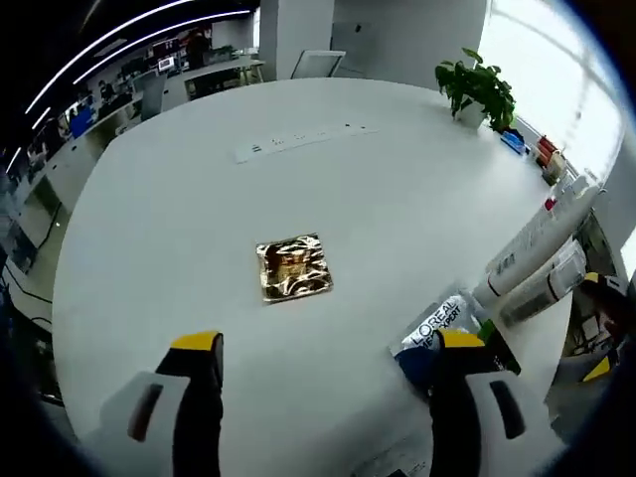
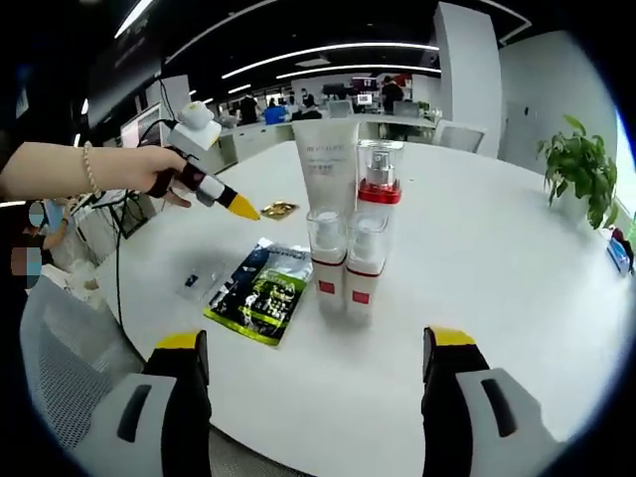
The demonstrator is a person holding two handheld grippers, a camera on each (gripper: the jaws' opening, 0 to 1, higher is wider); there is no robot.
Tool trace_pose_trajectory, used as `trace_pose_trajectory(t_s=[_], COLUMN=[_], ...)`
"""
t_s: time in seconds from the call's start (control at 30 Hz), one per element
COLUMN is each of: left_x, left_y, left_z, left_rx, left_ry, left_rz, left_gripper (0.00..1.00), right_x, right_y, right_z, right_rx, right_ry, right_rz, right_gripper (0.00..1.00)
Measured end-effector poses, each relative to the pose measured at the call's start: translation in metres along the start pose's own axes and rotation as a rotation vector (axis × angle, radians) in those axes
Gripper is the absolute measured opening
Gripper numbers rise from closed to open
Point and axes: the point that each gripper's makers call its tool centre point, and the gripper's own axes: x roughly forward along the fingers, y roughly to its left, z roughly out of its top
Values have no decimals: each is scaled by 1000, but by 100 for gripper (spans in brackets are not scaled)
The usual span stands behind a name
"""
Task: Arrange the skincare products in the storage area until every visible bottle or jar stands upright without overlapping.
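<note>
**Both grippers open above the round white table**

Grippers first: the left gripper (image 1: 328,363) stood with its two yellow-tipped jaws spread wide and nothing between them, hovering over the smooth white table (image 1: 179,219). The right gripper (image 2: 316,353) was likewise wide open and empty, its jaws framing the skincare group from the near side.

In the right gripper view, a tall white squeeze tube (image 2: 325,164) stood upright with faint, unreadable lettering near its top. Just beside it rose a clear pump bottle with a red collar (image 2: 379,179). In front stood two smaller bottles, the left small bottle (image 2: 327,263) and the right small bottle (image 2: 365,266), each clear-capped with a white body and a small red label; they stood close together, and I could not tell whether they touched. A flat, glossy green-and-black sachet (image 2: 260,291) lay on the table left of them. In the left gripper view the sachet showed "L'OREAL" printing.

A crinkled gold foil packet (image 1: 293,267) lay flat near the table's middle, well apart from the bottles. A potted green plant (image 1: 479,87) sat near the far edge.

A person's hand (image 2: 159,169) held the left gripper above the table beyond the sachet.

Broad bare tabletop lay open around the gold packet and right of the bottles.
</note>
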Motion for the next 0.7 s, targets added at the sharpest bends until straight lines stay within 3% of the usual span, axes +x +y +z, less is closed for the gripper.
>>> trace_pose_trajectory(t_s=[0.7], left_x=[50], left_y=[22], left_z=[27], left_rx=[-79], left_ry=[-30], left_rz=[80], left_gripper=[71], right_x=[0], right_y=[-1], right_z=[-2], right_rx=[35], right_ry=[15], right_rz=[-4], right_gripper=[87])
